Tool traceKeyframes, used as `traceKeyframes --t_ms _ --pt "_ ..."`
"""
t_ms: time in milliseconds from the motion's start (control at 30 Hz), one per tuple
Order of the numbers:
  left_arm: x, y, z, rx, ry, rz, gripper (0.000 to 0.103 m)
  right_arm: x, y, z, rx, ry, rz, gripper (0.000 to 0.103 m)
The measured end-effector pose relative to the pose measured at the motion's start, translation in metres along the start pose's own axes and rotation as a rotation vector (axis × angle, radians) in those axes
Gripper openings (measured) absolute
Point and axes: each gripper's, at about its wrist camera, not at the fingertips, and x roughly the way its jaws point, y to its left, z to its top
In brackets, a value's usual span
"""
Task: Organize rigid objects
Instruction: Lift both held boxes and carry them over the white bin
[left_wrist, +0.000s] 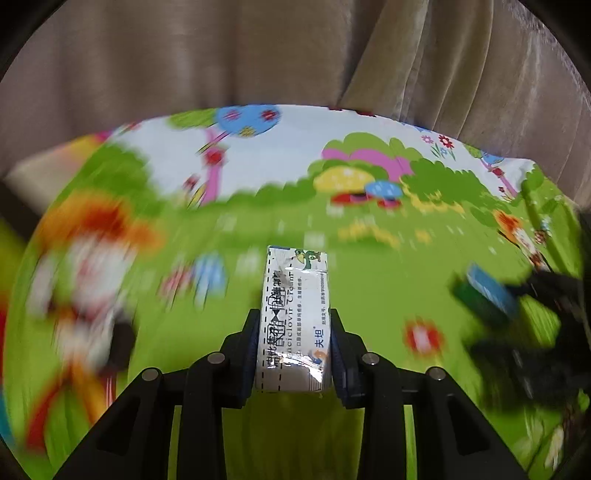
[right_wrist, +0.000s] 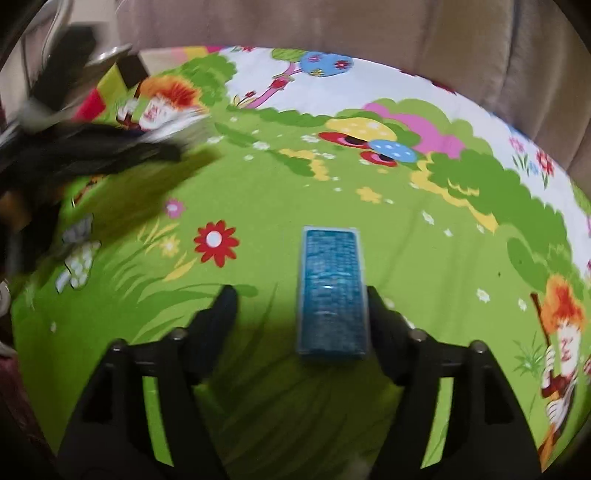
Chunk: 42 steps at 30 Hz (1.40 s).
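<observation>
A white cream box (left_wrist: 295, 317) with blue and black print sits lengthwise between the fingers of my left gripper (left_wrist: 293, 314), which is shut on its two long sides above the cloth. In the right wrist view, a blue box (right_wrist: 332, 291) lies on the cloth between the fingers of my right gripper (right_wrist: 301, 291). Its right side is close against the right finger, while the left finger stands well clear, so this gripper is open. The same blue box (left_wrist: 491, 291) shows blurred at the right of the left wrist view. The left gripper appears as a dark blur (right_wrist: 110, 147).
A cloth (right_wrist: 258, 192) printed with green grass, flowers, mushrooms and cartoon figures covers the surface. Beige curtain-like fabric (left_wrist: 221, 55) hangs behind its far edge. Blurred dark and metallic shapes (right_wrist: 85, 62) stand beyond the cloth's far left corner.
</observation>
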Motion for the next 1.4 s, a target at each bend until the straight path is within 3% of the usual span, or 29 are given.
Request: traceKeyframes --t_ms 100,200,267,300,333,367,400,467,500,767,1067,1400 --pt "-0.017 0.008 -0.033 -0.069 0.005 0.000 0.036 0.001 -0.004 0.000 0.021 -0.001 0.015 0.074" --pt "-0.015 0.007 -0.040 -0.081 0.009 0.010 0.037 0.001 -0.003 0.000 0.022 -0.001 0.010 0.073" --pt "-0.002 0.001 -0.038 -0.035 0.024 0.053 0.051 0.000 -0.002 -0.001 0.022 -0.002 0.001 0.071" --pt "0.003 -0.001 -0.034 -0.026 0.016 0.053 0.061 0.000 -0.001 -0.001 0.029 -0.004 -0.006 0.064" --pt "0.007 -0.001 -0.033 -0.031 0.024 0.059 0.063 -0.001 -0.002 -0.001 0.040 -0.008 -0.017 0.058" --pt "0.012 -0.003 -0.031 -0.021 0.029 0.080 0.063 -0.003 -0.002 -0.001 0.049 -0.013 -0.024 0.042" --pt "0.015 -0.007 -0.031 0.000 0.028 0.102 0.063 -0.004 -0.002 -0.001 0.063 -0.016 -0.037 0.037" --pt "0.011 -0.009 -0.034 -0.009 0.021 0.074 0.040 -0.006 0.003 -0.004 0.098 -0.016 -0.080 0.036" --pt "0.005 -0.009 -0.039 -0.016 0.022 0.086 0.034 -0.008 0.007 -0.005 0.114 -0.012 -0.101 0.036" --pt "-0.043 -0.003 -0.087 -0.100 -0.009 0.087 0.034 -0.030 0.050 -0.030 0.241 -0.013 -0.171 0.037" --pt "-0.087 0.016 -0.122 -0.177 -0.037 0.098 0.034 -0.052 0.118 -0.045 0.165 0.016 -0.143 0.036" --pt "-0.179 0.024 -0.101 -0.172 -0.222 0.125 0.034 -0.115 0.170 -0.006 0.059 -0.152 -0.135 0.036"
